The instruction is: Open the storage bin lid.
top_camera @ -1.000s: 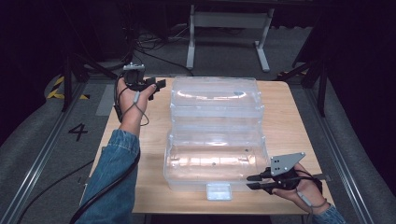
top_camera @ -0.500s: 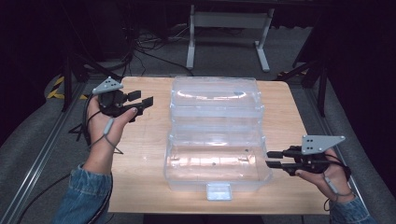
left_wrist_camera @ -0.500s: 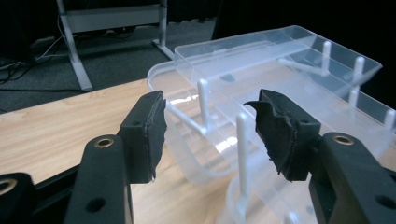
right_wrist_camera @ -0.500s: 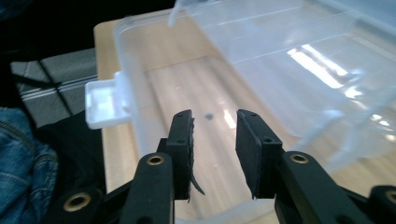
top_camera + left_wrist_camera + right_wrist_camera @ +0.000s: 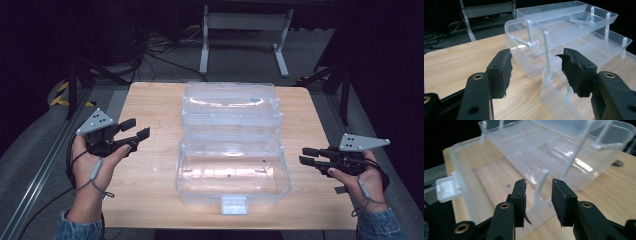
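Observation:
A clear plastic tiered box stands unfolded in the middle of the wooden table, its upper trays stepped back on thin white struts. Its white latch hangs at the front edge. My left gripper hovers left of the box, pointing at it, open and empty. My right gripper hovers off the box's right side, open and empty. Both have just been opening their jaws. In the left gripper view the gripper frames the box. In the right gripper view the gripper frames a strut of the box.
A metal stand rises beyond the far table edge, with cables on the dark floor around it. Yellow-black tape marks the floor at the left. Bare wood lies on both sides of the box. A cable hole sits in the tabletop.
My left hand has drawn back from the far left of the table toward the near left. My right hand has pulled away from the box's front right corner, outward and up. Both jaws stand wider.

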{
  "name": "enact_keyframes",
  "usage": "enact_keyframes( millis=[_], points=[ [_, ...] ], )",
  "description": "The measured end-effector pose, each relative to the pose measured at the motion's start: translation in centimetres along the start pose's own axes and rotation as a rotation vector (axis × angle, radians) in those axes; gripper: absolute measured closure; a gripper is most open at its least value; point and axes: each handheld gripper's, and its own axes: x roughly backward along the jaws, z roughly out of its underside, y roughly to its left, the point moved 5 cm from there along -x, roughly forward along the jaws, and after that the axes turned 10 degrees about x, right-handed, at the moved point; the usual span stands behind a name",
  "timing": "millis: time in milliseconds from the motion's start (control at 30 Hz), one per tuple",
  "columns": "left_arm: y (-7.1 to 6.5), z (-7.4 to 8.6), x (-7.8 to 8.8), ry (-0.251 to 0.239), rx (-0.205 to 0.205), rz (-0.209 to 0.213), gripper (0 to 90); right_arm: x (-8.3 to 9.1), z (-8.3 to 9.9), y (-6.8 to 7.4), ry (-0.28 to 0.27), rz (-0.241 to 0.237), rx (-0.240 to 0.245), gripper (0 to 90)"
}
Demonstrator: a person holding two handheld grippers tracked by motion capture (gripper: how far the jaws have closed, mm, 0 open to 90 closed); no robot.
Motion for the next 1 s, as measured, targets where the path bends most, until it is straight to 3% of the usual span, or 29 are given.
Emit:
enact_keyframes(
  millis=[133,267,367,433,600,733,1000],
  points=[
    [0.9,1.8,0.2,-0.037,0.035,-0.009,42.2,0.0,0.5,-0.5,0.007,0.033,-0.029,65.1],
    [2.1,3.9,0.4,-0.008,0.022,-0.085,42.2,0.0,1.1,-1.0,0.015,0.074,-0.055,65.1],
    [2.7,5.2,0.5,-0.011,0.046,-0.092,42.3,0.0,1.6,-1.5,0.012,0.093,-0.078,65.2],
    [3.2,6.0,0.4,0.026,0.039,-0.104,42.3,0.1,2.0,-1.9,0.022,0.108,-0.087,65.3],
    [3.6,7.5,0.0,0.054,0.038,-0.084,42.2,0.1,3.0,-2.6,0.031,0.131,-0.113,65.4],
    [4.0,9.0,-0.3,0.068,0.023,-0.028,42.1,0.0,4.1,-3.3,0.038,0.149,-0.14,65.4],
    [5.1,11.1,-0.5,0.092,0.004,-0.016,40.9,-0.6,6.2,-4.1,0.062,0.154,-0.171,65.2]
  ],
)
